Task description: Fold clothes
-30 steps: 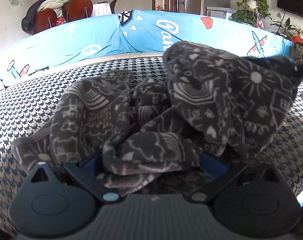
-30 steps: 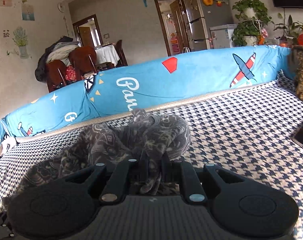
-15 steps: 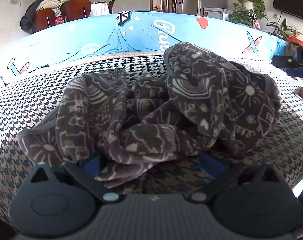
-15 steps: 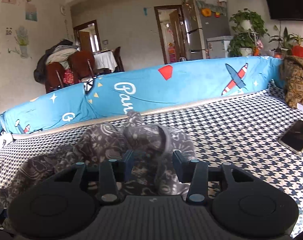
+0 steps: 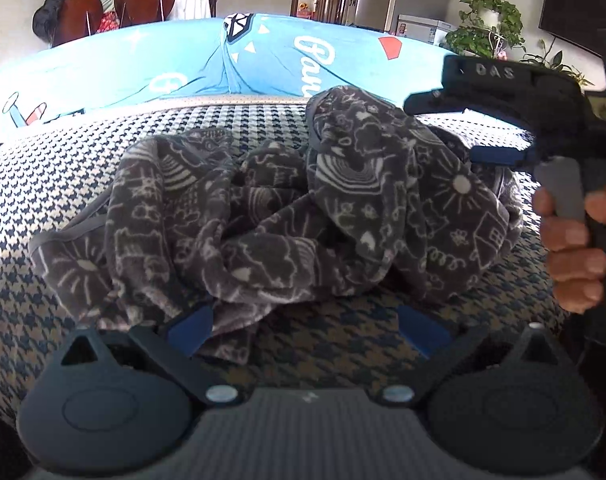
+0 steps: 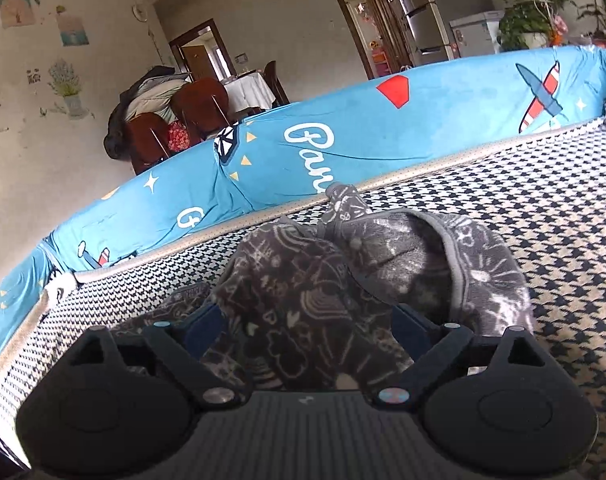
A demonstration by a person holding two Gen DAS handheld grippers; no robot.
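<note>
A houndstooth-covered bed [image 6: 523,216] carried everything. A crumpled grey patterned garment [image 5: 287,216] lay bunched directly on the cover, near the blue printed bumper [image 6: 383,136] that edged the bed's far side.

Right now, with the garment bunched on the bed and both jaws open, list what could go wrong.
1. The grey patterned garment lies crumpled in overlapping layers; a pinch may catch several at once.
2. The right gripper, its jaws just opened, has cloth lying between them, so pulling back might drag it.
3. A flap lies beside the left gripper's blue pad and could snag.
</note>
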